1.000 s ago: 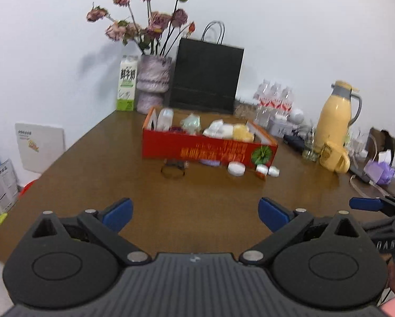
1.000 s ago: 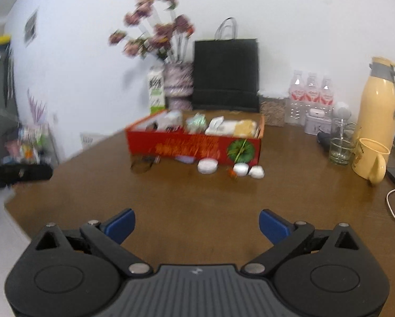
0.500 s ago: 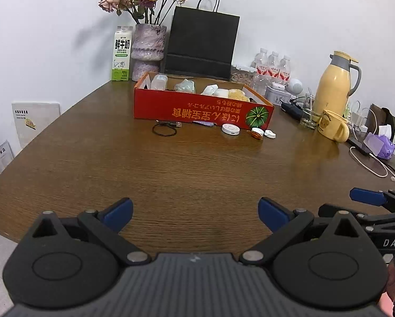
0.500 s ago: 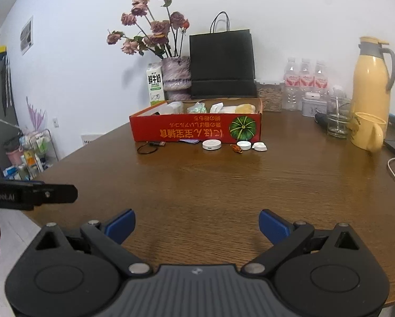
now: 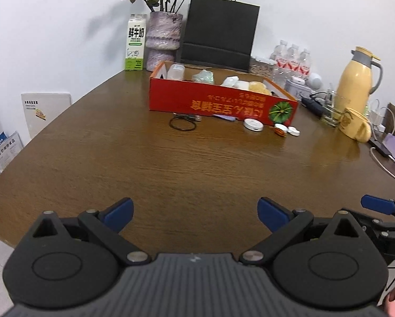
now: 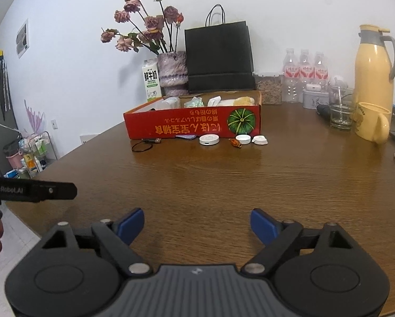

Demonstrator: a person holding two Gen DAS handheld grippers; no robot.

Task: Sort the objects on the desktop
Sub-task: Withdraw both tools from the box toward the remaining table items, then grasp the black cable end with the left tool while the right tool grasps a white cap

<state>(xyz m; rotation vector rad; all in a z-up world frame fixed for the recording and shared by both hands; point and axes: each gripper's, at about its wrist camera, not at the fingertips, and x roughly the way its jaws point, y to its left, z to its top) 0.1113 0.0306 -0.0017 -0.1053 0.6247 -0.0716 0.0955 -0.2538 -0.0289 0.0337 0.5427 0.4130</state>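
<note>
A red cardboard box (image 5: 218,105) (image 6: 192,128) holding several small items stands mid-table. In front of it lie a black coiled cable (image 5: 183,124) (image 6: 142,146), a round white case (image 5: 253,125) (image 6: 209,140), a small orange-red item (image 5: 280,132) (image 6: 235,143) and two white caps (image 5: 294,131) (image 6: 259,140). My left gripper (image 5: 194,211) and right gripper (image 6: 197,223) are both open and empty, over the near table edge, far from the objects.
A brown wooden table (image 5: 171,174). At the back stand a milk carton (image 5: 136,42), a vase of dried roses (image 5: 163,37), a black paper bag (image 5: 218,35) and water bottles (image 6: 304,75). To the right are a yellow thermos (image 6: 373,68), a yellow mug (image 6: 372,125) and a glass (image 6: 341,115).
Both views have tilted down and moved a little closer to the table. The box and loose items look larger. Both grippers stay open.
</note>
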